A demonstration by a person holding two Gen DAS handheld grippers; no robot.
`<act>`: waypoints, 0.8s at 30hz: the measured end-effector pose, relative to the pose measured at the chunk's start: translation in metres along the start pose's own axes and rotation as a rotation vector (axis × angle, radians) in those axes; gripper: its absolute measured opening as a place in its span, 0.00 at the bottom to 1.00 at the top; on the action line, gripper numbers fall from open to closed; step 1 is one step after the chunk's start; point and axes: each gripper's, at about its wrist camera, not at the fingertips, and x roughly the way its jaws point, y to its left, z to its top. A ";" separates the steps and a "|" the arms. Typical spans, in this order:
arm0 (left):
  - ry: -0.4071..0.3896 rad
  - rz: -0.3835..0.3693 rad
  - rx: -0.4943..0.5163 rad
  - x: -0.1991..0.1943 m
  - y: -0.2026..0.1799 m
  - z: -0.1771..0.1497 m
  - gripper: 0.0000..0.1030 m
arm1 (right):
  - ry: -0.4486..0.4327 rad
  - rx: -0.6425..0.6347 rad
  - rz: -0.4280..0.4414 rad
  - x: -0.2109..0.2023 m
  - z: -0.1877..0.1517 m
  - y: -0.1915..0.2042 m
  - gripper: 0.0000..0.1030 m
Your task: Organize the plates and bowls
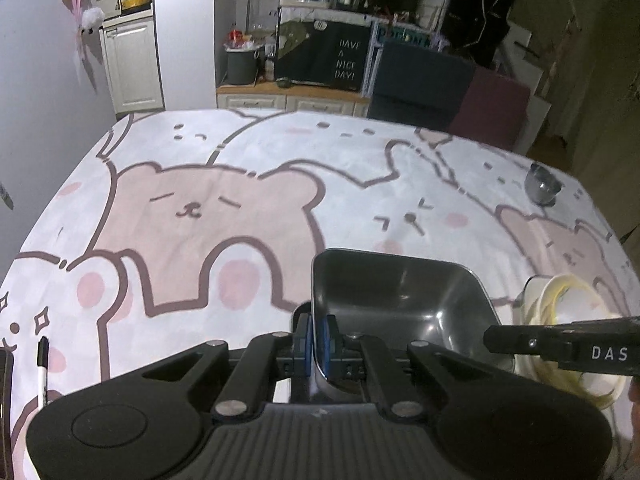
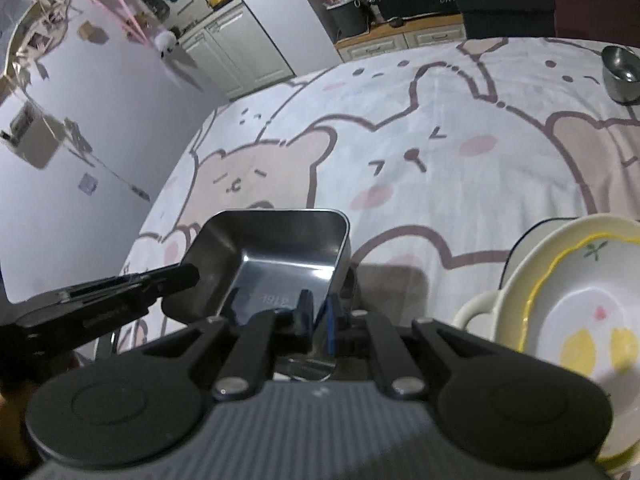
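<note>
A square steel dish [image 1: 400, 300] hangs a little above the bear-print tablecloth [image 1: 200, 208], held from two sides. My left gripper [image 1: 318, 338] is shut on its left wall, blue pads on either side of the rim. In the right wrist view the same dish [image 2: 280, 248] casts a shadow on the cloth, and my right gripper [image 2: 319, 318] is shut on its right wall. A stack of cream and yellow-rimmed ceramic bowls [image 2: 580, 300] stands just right of the dish, also visible as the bowl stack [image 1: 568, 308] behind my right gripper's finger.
A small round steel bowl [image 1: 542, 188] stands at the table's far right, seen too as the steel bowl [image 2: 620, 72]. A marker pen [image 1: 42, 364] lies at the near left edge. Cabinets and a dark chair are beyond the table.
</note>
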 end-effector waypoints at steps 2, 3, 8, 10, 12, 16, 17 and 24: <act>0.015 0.009 0.009 0.005 0.002 -0.003 0.05 | 0.011 -0.008 -0.010 0.006 -0.004 0.005 0.08; 0.022 0.014 0.014 0.008 0.003 -0.005 0.05 | 0.016 -0.011 -0.015 0.008 -0.005 0.006 0.08; 0.051 0.026 0.037 0.019 0.004 -0.011 0.05 | 0.037 -0.018 -0.036 0.020 -0.004 0.007 0.08; 0.060 0.032 0.046 0.022 0.004 -0.012 0.05 | 0.044 -0.019 -0.042 0.022 -0.005 0.008 0.09; 0.068 0.037 0.053 0.025 0.004 -0.013 0.05 | 0.048 -0.022 -0.049 0.024 -0.006 0.009 0.09; 0.083 0.043 0.056 0.030 0.005 -0.015 0.05 | 0.052 -0.029 -0.058 0.028 -0.006 0.010 0.09; 0.088 0.046 0.059 0.032 0.005 -0.015 0.05 | 0.052 -0.030 -0.058 0.028 -0.006 0.010 0.09; 0.121 0.071 0.097 0.042 0.000 -0.021 0.06 | 0.066 -0.039 -0.065 0.032 -0.008 0.012 0.09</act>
